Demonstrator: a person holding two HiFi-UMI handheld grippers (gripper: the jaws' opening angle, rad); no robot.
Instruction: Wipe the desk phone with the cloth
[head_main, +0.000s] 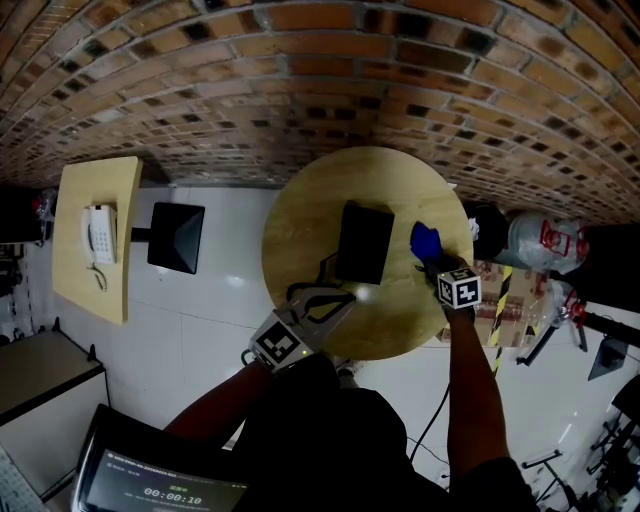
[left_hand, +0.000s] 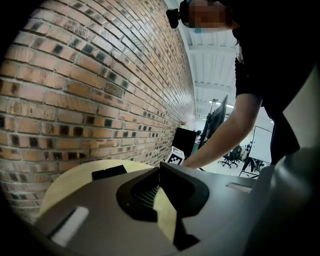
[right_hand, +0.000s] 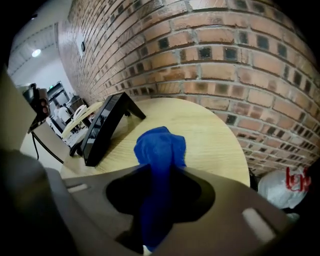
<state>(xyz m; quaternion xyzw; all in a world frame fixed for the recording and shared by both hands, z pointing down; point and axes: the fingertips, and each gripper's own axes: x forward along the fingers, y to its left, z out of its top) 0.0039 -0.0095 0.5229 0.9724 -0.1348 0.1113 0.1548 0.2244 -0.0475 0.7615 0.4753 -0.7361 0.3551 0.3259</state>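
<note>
A black desk phone (head_main: 364, 243) stands in the middle of the round wooden table (head_main: 310, 200). Right of it lies a bunched blue cloth (head_main: 425, 240). My right gripper (head_main: 432, 262) points down at the cloth from the near side. In the right gripper view a strip of the cloth (right_hand: 160, 147) runs between the jaws, pinched, with the bunch resting on the table (right_hand: 210, 135) and the phone (right_hand: 102, 125) to the left. My left gripper (head_main: 340, 297) hovers at the table's near edge by the phone. Its jaws (left_hand: 162, 200) stand slightly apart with only table showing between them.
A brick wall runs behind the table. At the left stands a rectangular table (head_main: 75, 260) with a white phone (head_main: 100, 232), and a black square object (head_main: 176, 237) sits beside it. A white plastic bag (head_main: 545, 240) and boxes lie on the floor at the right.
</note>
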